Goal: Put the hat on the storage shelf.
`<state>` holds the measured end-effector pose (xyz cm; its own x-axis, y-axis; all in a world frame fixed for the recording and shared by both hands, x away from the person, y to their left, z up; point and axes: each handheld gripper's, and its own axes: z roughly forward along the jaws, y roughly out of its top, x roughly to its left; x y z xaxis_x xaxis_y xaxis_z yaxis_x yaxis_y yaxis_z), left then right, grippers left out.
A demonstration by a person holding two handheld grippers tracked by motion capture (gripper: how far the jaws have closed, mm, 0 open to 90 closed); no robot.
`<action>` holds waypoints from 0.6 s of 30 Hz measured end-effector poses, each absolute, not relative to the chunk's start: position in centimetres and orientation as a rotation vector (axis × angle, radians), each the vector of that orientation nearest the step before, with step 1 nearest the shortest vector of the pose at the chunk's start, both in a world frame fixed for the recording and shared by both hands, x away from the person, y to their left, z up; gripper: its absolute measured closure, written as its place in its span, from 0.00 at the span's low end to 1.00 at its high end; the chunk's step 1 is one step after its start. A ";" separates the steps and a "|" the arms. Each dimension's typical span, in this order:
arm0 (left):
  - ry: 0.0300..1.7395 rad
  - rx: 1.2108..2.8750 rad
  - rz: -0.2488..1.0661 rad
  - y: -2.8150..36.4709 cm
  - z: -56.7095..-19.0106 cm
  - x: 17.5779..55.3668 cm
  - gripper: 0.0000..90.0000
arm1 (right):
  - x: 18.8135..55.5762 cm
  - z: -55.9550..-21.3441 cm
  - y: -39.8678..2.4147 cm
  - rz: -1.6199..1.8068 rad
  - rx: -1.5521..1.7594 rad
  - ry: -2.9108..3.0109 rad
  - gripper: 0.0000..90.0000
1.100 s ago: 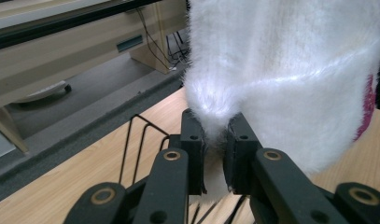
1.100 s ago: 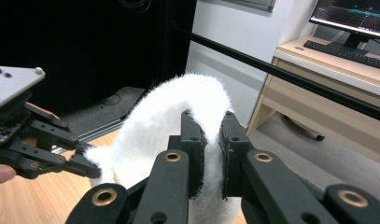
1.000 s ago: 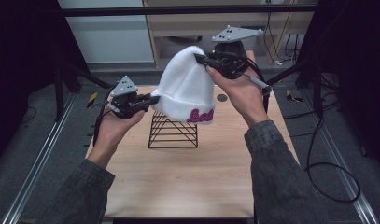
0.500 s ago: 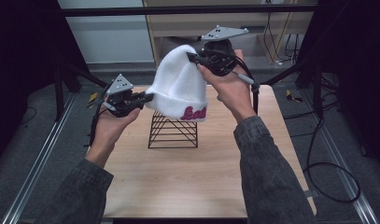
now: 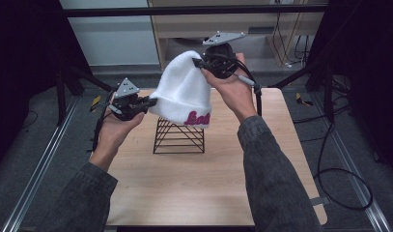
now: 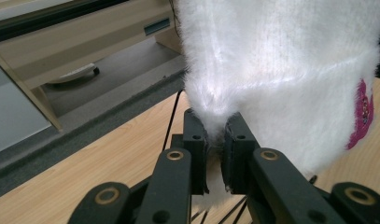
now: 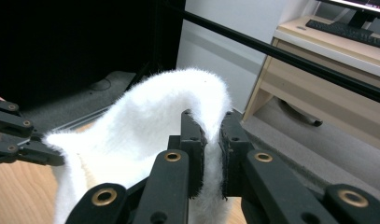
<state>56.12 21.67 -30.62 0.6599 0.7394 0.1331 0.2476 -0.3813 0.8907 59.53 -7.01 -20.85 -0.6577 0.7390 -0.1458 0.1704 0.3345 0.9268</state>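
Observation:
A fluffy white beanie with pink lettering on its cuff hangs in the air between both grippers, just above a black wire stand. My left gripper is shut on the cuff's left edge; its own view shows the jaws pinching white knit. My right gripper is shut on the beanie's top, held higher and farther back, with fabric squeezed between its pads. The left gripper also shows at the left edge of the right gripper view.
The wire stand sits mid-back on a wooden table. A beige desk stands behind the table, black frame bars run around it, and cables lie on the floor at the right.
The right gripper has carried the beanie's top leftward and slightly down. The left gripper has stayed nearly still on the cuff.

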 end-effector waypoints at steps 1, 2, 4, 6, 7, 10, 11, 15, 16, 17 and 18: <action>0.775 1.941 0.661 21.7 -30.8 56.3 0.91 | 59.7 -21.0 -7.0 1.315 0.795 2.044 0.92; 0.780 1.939 0.663 21.7 -30.9 56.4 0.91 | 59.9 -21.1 -7.0 1.315 0.798 2.047 0.92; 0.784 1.938 0.666 21.7 -31.1 56.7 0.91 | 60.2 -21.4 -6.8 1.316 0.797 2.050 0.92; 0.787 1.949 0.667 21.8 -31.3 56.9 0.91 | 60.5 -21.5 -6.6 1.312 0.795 2.054 0.92; 0.789 1.949 0.665 21.9 -31.6 57.0 0.91 | 60.6 -21.6 -6.5 1.316 0.793 2.057 0.92; 0.801 1.954 0.658 22.3 -32.3 57.2 0.91 | 60.6 -22.0 -6.2 1.318 0.784 2.069 0.92; 0.807 1.953 0.656 22.5 -32.6 57.3 0.91 | 60.6 -22.1 -6.1 1.319 0.778 2.073 0.92; 0.817 1.955 0.651 22.9 -33.2 57.3 0.91 | 60.4 -22.6 -5.7 1.332 0.769 2.088 0.92; 0.820 1.957 0.653 23.0 -33.3 57.3 0.91 | 60.4 -22.7 -5.7 1.332 0.767 2.091 0.92; 0.824 1.957 0.653 23.1 -33.3 57.4 0.91 | 60.4 -22.7 -5.6 1.332 0.765 2.094 0.92; 0.828 1.950 0.652 23.1 -33.3 57.4 0.91 | 60.4 -22.8 -5.6 1.333 0.764 2.096 0.92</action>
<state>57.44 23.13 -33.35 0.6380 0.7613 0.1160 0.2915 -0.3783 0.8786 60.41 -5.60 -22.76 -0.6960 0.7050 -0.1364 0.1755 0.3512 0.9197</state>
